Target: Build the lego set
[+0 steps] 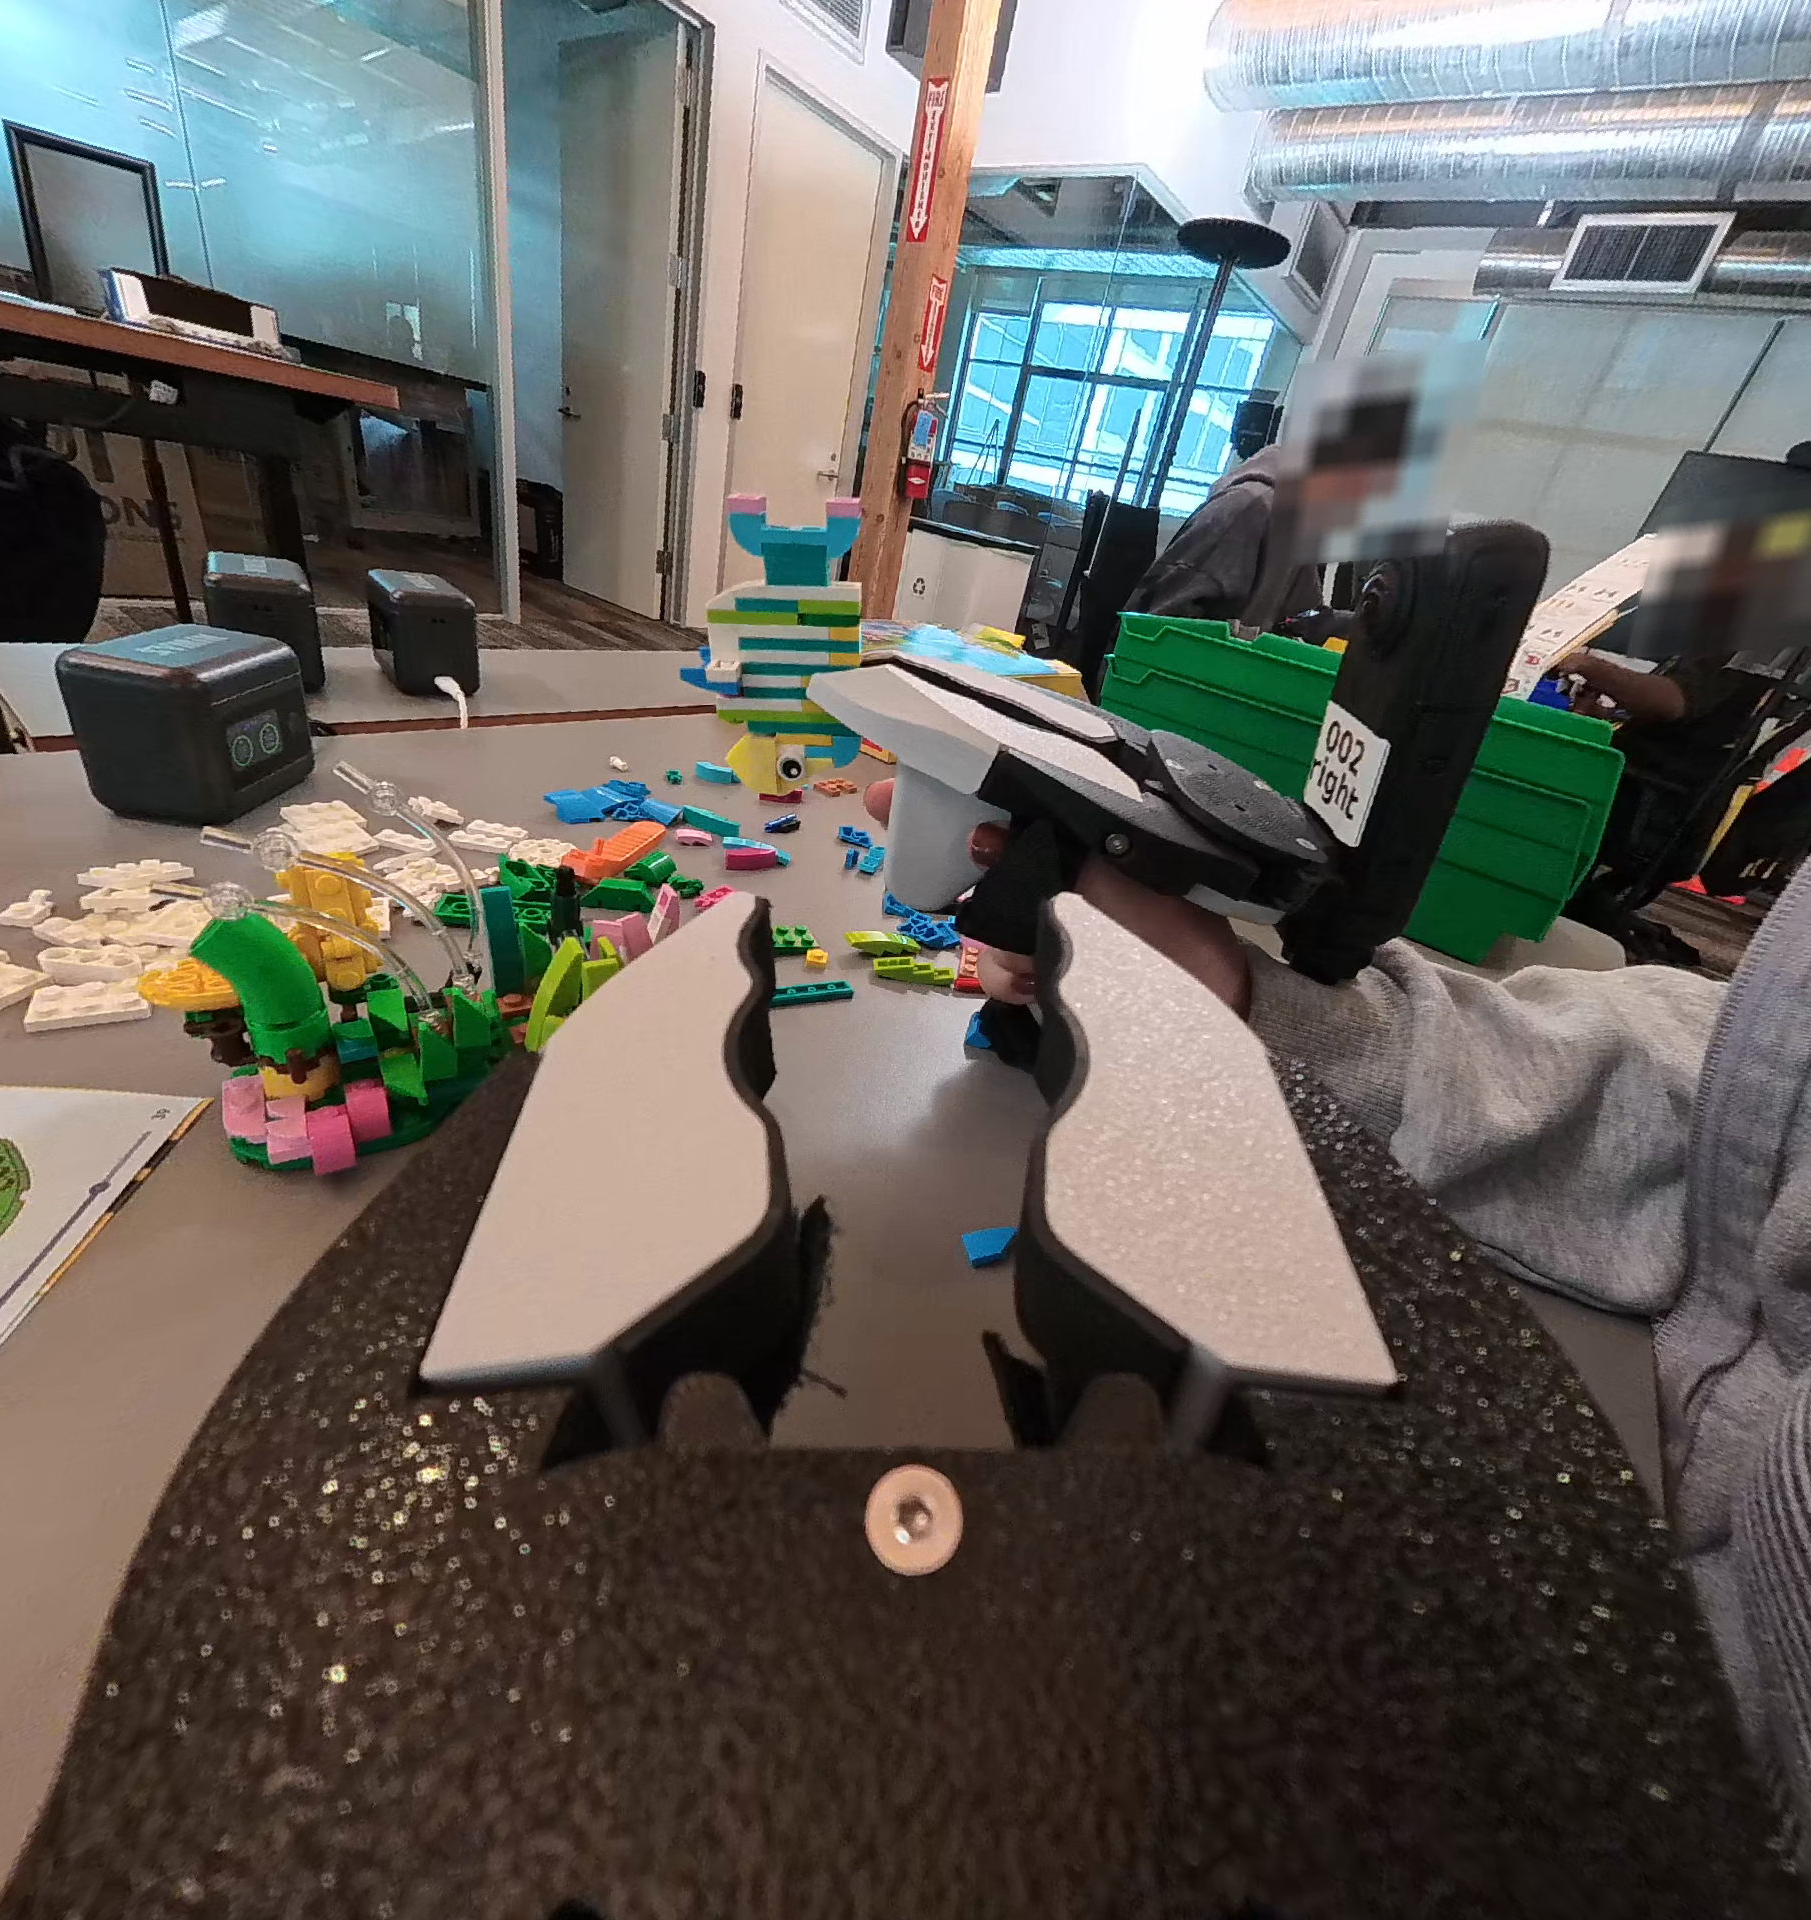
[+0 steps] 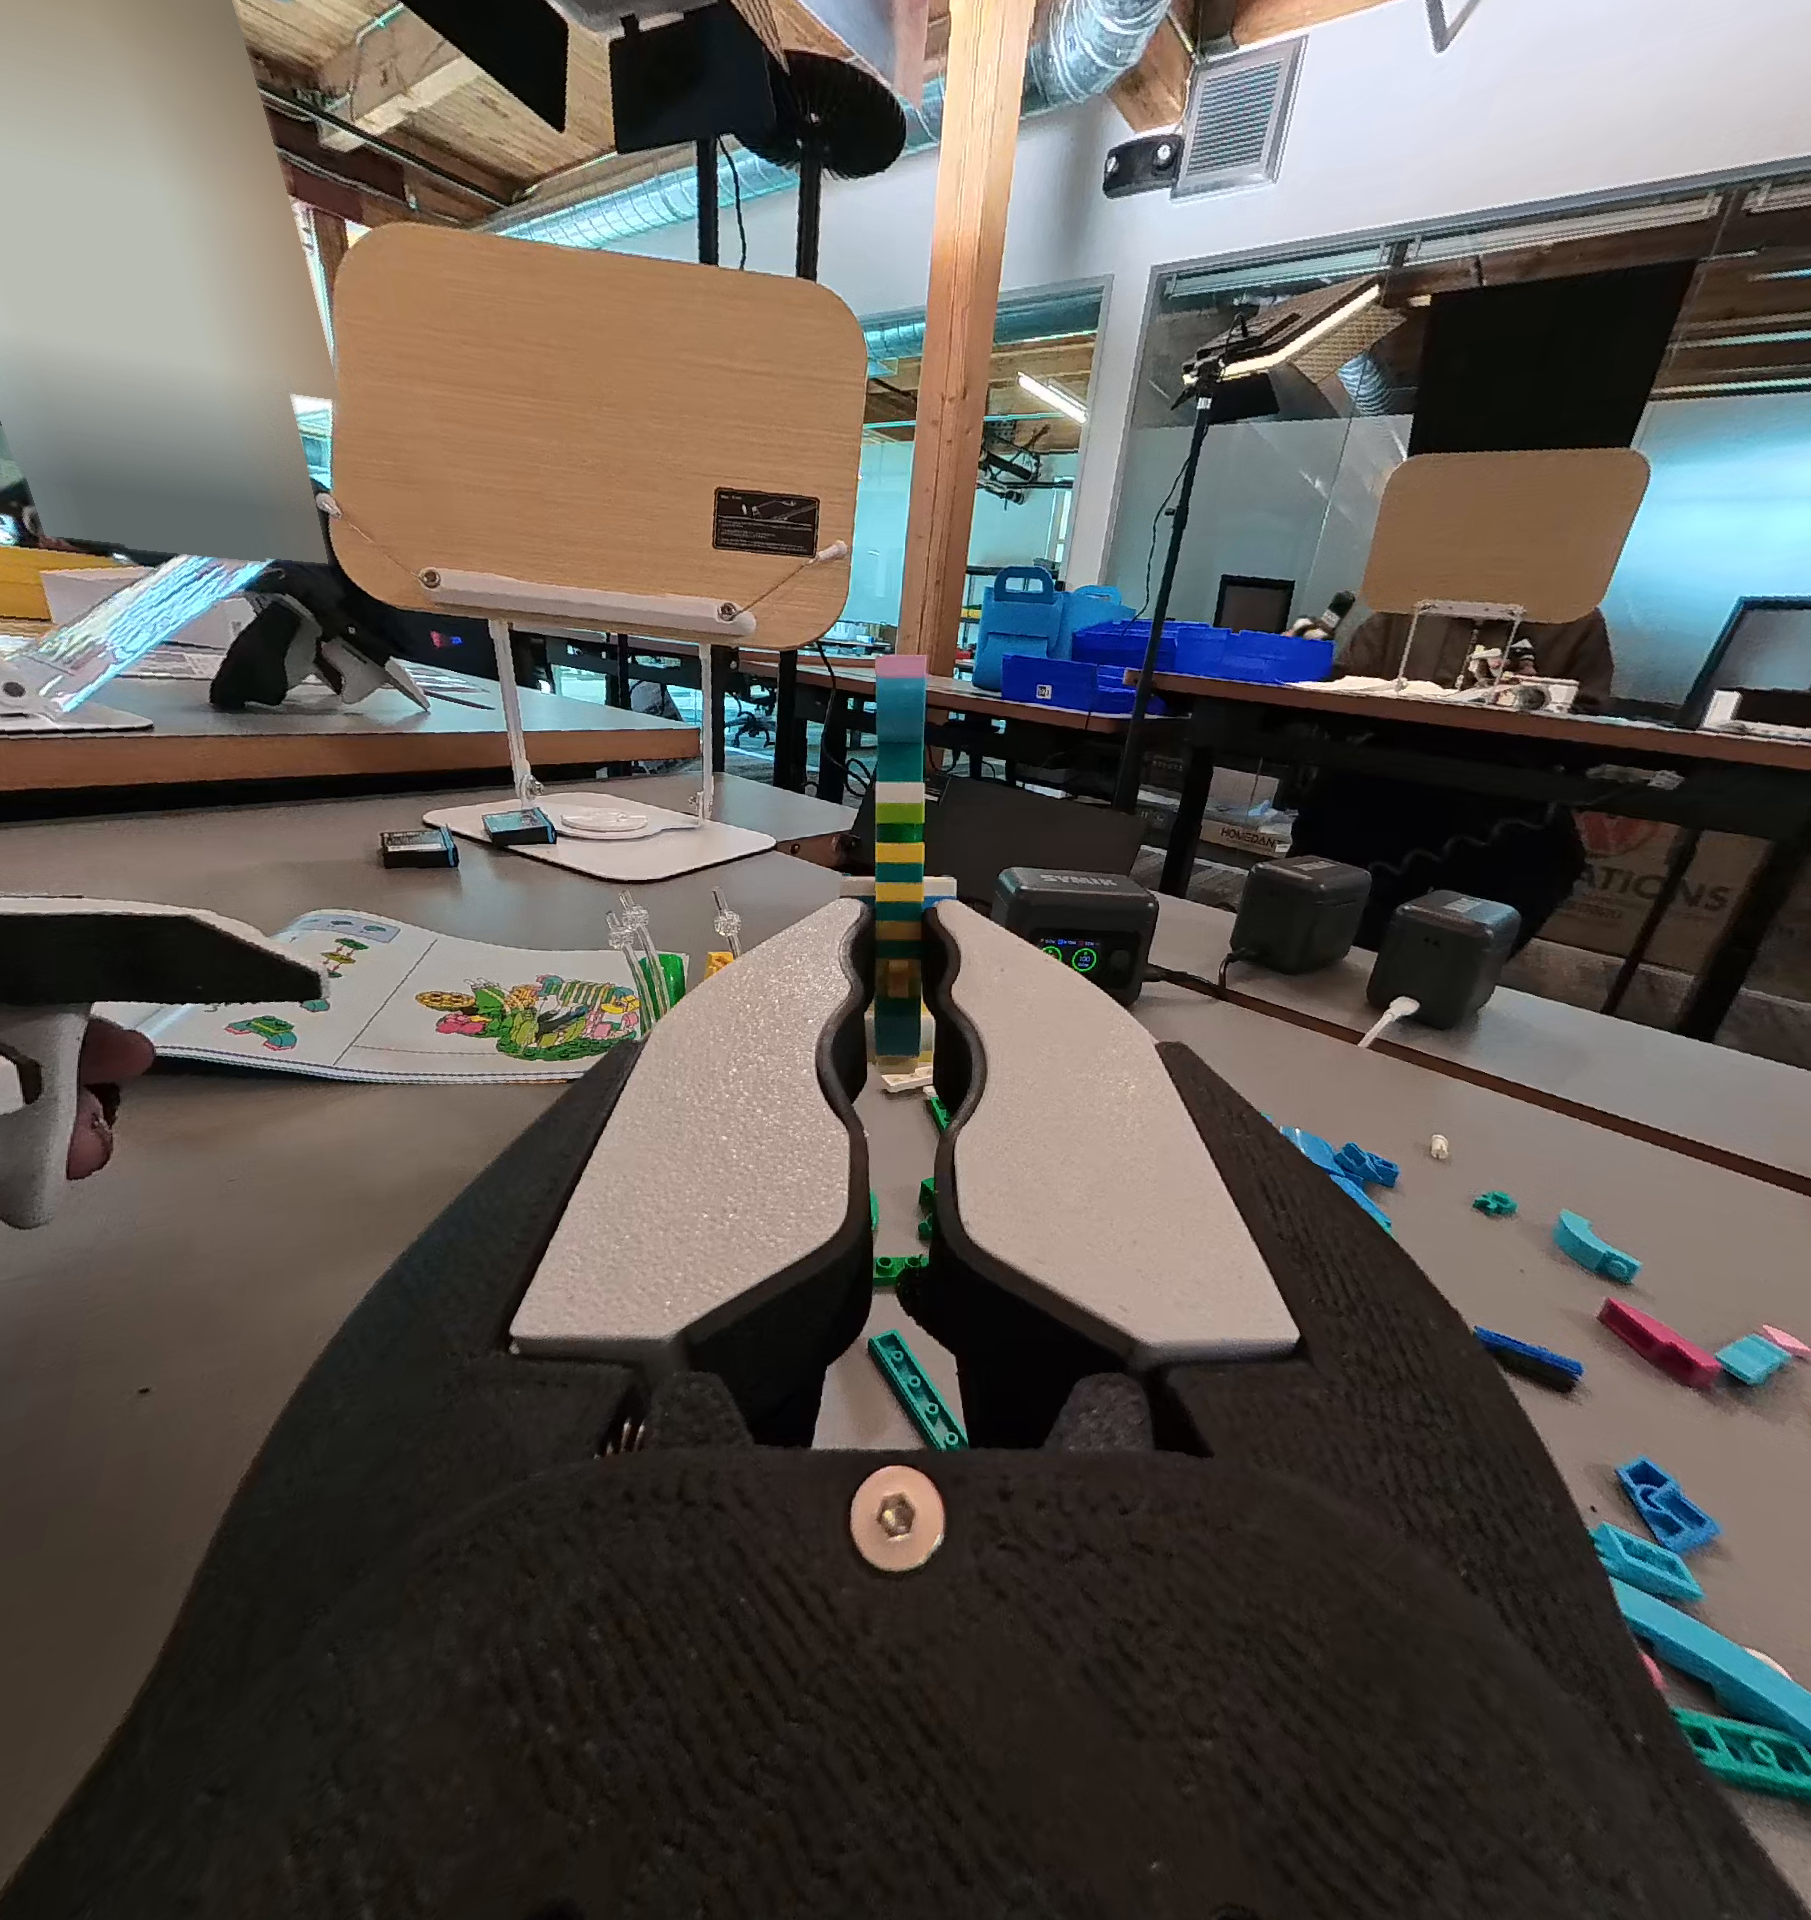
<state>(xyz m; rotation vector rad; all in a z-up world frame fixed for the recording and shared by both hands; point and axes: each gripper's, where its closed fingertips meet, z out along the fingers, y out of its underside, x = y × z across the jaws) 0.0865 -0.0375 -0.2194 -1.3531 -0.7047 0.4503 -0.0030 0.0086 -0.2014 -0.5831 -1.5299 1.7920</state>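
Observation:
A striped fish model (image 1: 785, 634) of white, teal and lime bricks stands head down on the grey table (image 1: 257, 1455). My right gripper (image 1: 828, 686) reaches it from the right. In the right wrist view the fish (image 2: 899, 831) is edge-on between the right gripper's (image 2: 897, 925) fingertips, which close on its lower body. My left gripper (image 1: 906, 925) is open and empty, low over the table in front of the right hand. A green plant model (image 1: 298, 1029) with pink flowers and clear stalks stands left of it.
White plates (image 1: 101, 956) and loose coloured bricks (image 1: 672, 831) are scattered mid-table, with more at right (image 2: 1659, 1340). The instruction booklet (image 1: 7, 1195) lies at left. Black power cubes (image 1: 184, 717), green bins (image 1: 1296, 727) and a wooden book stand (image 2: 589, 436) stand behind. People sit beyond. Left tips to right tips: about 11 cm.

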